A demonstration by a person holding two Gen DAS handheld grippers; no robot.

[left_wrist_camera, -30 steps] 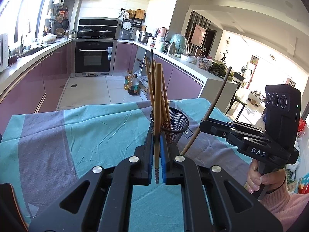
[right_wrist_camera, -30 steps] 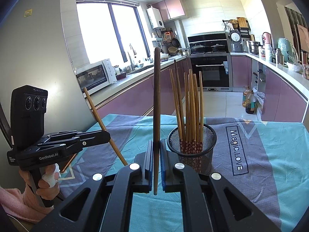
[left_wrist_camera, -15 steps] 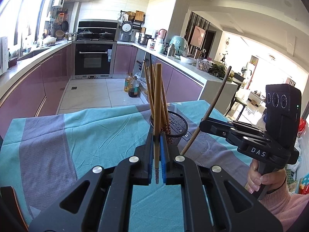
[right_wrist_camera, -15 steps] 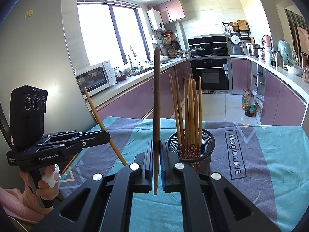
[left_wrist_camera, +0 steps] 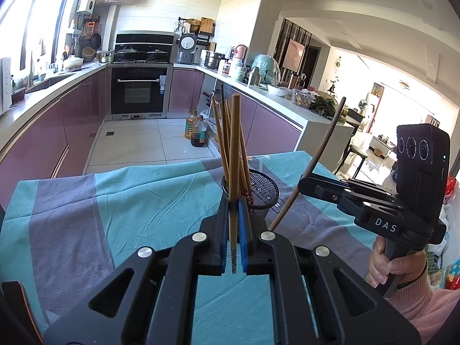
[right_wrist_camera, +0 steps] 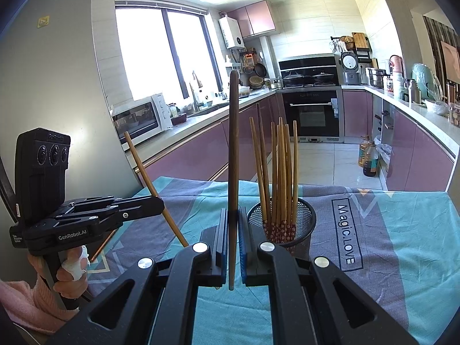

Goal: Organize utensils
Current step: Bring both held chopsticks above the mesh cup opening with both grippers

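Above the tabletop, each gripper's jaws clamp 1 chopstick: left gripper light chopstick, right gripper dark chopstick. Either could slip or miss the mesh holder.

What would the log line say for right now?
left gripper: shut on light chopstick | right gripper: shut on dark chopstick | mesh holder: more chopsticks inside

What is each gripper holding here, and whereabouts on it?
Left gripper: a light chopstick, held near its patterned lower end. Right gripper: a dark chopstick, also held near its lower end.
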